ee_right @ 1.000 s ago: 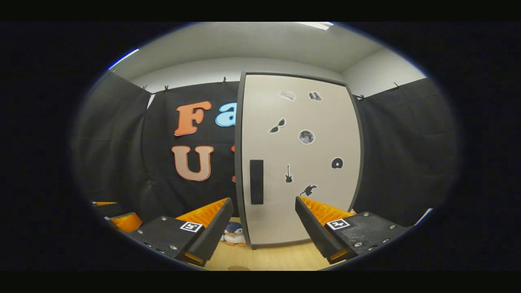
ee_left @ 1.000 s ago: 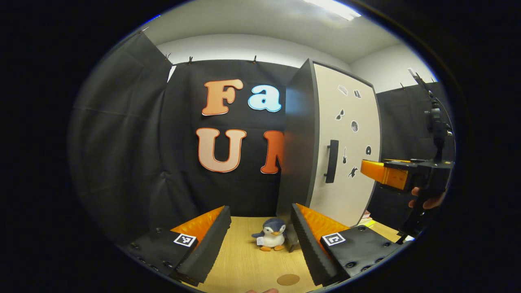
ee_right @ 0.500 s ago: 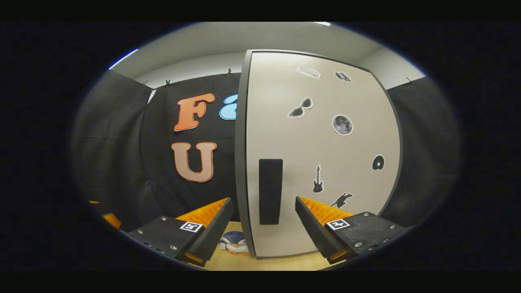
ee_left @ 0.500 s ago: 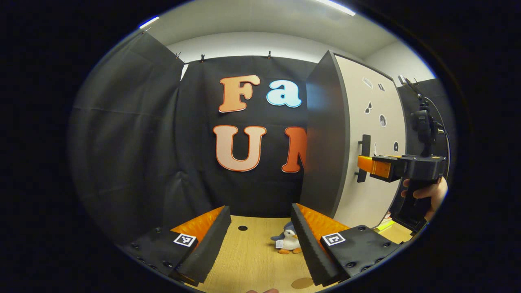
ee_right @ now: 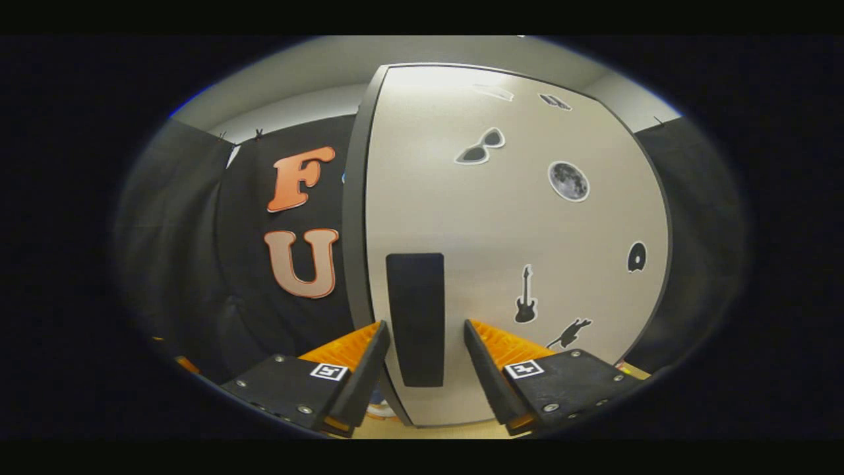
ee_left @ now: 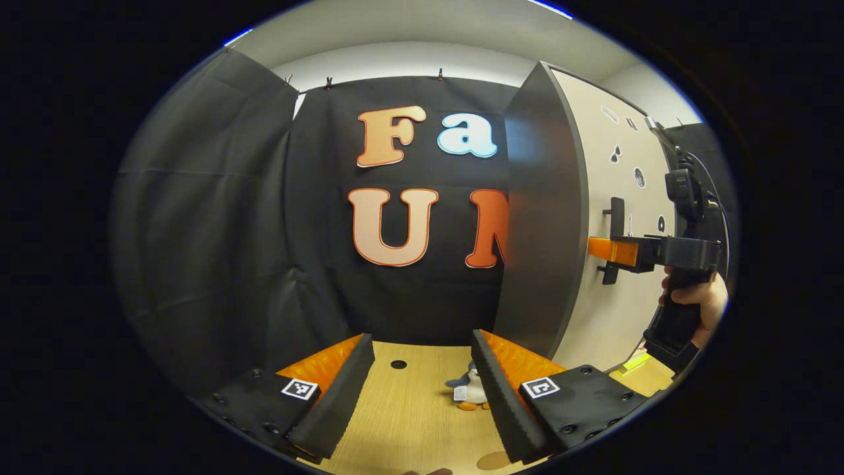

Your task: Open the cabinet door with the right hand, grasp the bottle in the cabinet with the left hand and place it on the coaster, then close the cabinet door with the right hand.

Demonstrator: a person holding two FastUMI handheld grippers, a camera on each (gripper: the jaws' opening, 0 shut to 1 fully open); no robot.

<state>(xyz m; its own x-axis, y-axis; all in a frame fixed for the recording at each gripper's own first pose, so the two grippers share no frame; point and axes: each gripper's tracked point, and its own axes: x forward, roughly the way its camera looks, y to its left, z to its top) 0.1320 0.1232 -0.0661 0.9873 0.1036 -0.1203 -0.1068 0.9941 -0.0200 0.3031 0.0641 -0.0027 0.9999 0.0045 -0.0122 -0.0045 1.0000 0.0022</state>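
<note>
Right gripper (ee_right: 425, 336) is held at the cabinet door (ee_right: 514, 218) handle (ee_right: 415, 316).

Its fingers are spread either side of the handle. The left gripper (ee_left: 422, 389) is held apart above the table (ee_left: 409, 409); the door is closed.

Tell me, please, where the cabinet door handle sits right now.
In the right gripper view, the handle stands upright on the door's left side, between the right gripper's open fingers.

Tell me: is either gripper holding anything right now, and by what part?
Nothing held. The right gripper is open, its fingers on either side of the door handle with gaps showing. The left gripper is open and empty.
</note>
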